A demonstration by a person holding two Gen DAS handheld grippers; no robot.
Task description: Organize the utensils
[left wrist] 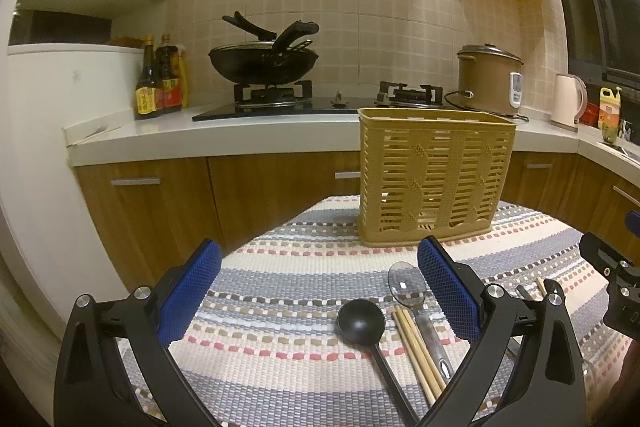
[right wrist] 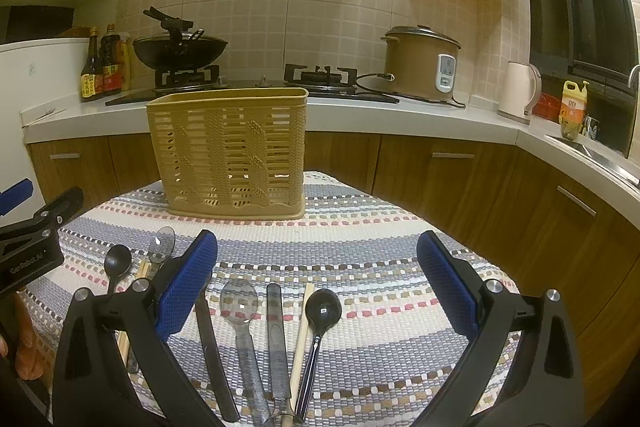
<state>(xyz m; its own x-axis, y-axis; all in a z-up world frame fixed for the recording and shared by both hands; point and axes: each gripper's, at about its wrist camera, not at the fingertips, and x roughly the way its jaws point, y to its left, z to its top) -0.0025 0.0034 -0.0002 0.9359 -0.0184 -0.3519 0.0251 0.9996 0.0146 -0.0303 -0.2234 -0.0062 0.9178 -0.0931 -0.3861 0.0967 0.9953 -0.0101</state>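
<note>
A tan slatted utensil basket (left wrist: 436,175) (right wrist: 228,151) stands upright at the far end of a striped woven mat (left wrist: 304,259) (right wrist: 360,255). My left gripper (left wrist: 320,291) is open and empty above the mat; a black ladle (left wrist: 362,319), wooden chopsticks (left wrist: 416,343) and a clear-bowled spoon (left wrist: 404,285) lie between its fingers. My right gripper (right wrist: 316,287) is open and empty over a row of utensils: a dark knife (right wrist: 212,347), a clear spoon (right wrist: 240,301), a flat metal handle (right wrist: 276,331), a chopstick (right wrist: 302,331) and a black spoon (right wrist: 323,309).
Behind the mat runs a kitchen counter (left wrist: 240,135) with a wok (left wrist: 264,63) on a gas stove, sauce bottles (left wrist: 158,79), a brown rice cooker (right wrist: 420,65) and a kettle (right wrist: 520,93). Wooden cabinets (right wrist: 460,175) sit below. The left gripper also shows in the right wrist view (right wrist: 36,231).
</note>
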